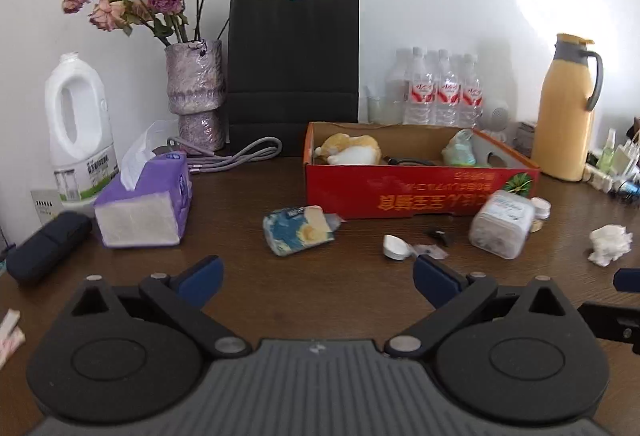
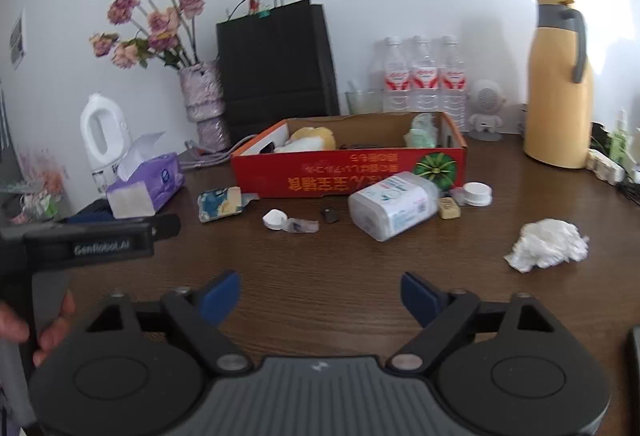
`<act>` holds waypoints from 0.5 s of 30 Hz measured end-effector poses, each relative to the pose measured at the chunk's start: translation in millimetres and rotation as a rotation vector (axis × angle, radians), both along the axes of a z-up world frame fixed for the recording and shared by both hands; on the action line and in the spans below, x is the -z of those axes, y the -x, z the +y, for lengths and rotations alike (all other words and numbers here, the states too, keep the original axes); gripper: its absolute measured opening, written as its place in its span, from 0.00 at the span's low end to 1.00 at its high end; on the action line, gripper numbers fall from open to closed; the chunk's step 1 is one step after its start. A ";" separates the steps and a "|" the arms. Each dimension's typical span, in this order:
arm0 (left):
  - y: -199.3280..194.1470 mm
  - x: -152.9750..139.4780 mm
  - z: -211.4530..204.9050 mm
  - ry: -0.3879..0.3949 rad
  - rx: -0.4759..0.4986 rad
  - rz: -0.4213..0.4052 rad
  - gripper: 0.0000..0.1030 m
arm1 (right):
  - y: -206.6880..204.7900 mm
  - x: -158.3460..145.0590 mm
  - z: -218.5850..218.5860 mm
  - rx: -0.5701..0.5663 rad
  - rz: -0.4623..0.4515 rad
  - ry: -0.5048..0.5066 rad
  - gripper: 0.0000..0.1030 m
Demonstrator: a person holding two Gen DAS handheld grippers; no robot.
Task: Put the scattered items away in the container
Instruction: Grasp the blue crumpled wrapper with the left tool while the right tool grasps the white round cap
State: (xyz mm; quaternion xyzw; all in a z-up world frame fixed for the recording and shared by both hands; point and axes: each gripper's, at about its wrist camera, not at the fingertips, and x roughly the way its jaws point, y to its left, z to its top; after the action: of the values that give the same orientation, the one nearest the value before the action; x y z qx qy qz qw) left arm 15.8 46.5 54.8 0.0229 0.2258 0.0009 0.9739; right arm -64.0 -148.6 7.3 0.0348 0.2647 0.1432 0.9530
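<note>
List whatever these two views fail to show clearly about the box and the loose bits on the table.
- Red box floor: both views, its front wall hides it.
- Small dark piece: both views, too small to identify.
- Tan block: right wrist view only; the tipped plastic jar covers it in the left.
- Jar label: blurred.

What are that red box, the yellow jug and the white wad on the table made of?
Red box: looks like cardboard, with a printed red outside and a plain brown inside and raw brown edges. Yellow jug: probably plastic or coated metal, with a smooth matte yellow body and a grey handle. White wad: crumpled tissue or paper, soft and creased.
</note>
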 end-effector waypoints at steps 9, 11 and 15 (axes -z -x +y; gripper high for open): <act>-108.9 10.8 37.5 -0.016 0.197 0.096 1.00 | -98.5 -7.9 48.4 -0.148 0.002 0.066 0.75; -130.8 15.7 44.9 0.004 0.182 0.127 0.98 | -121.5 -3.3 63.3 -0.191 0.019 0.084 0.72; -163.6 26.0 64.8 0.121 0.153 0.201 0.78 | -156.4 11.9 87.3 -0.254 0.052 0.121 0.62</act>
State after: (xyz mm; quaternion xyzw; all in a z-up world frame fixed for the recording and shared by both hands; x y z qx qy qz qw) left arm 179.3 111.3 28.8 -0.0187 0.3192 -0.0893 0.9433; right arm 92.4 -61.3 -4.6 -0.0528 0.2998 0.2452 0.9204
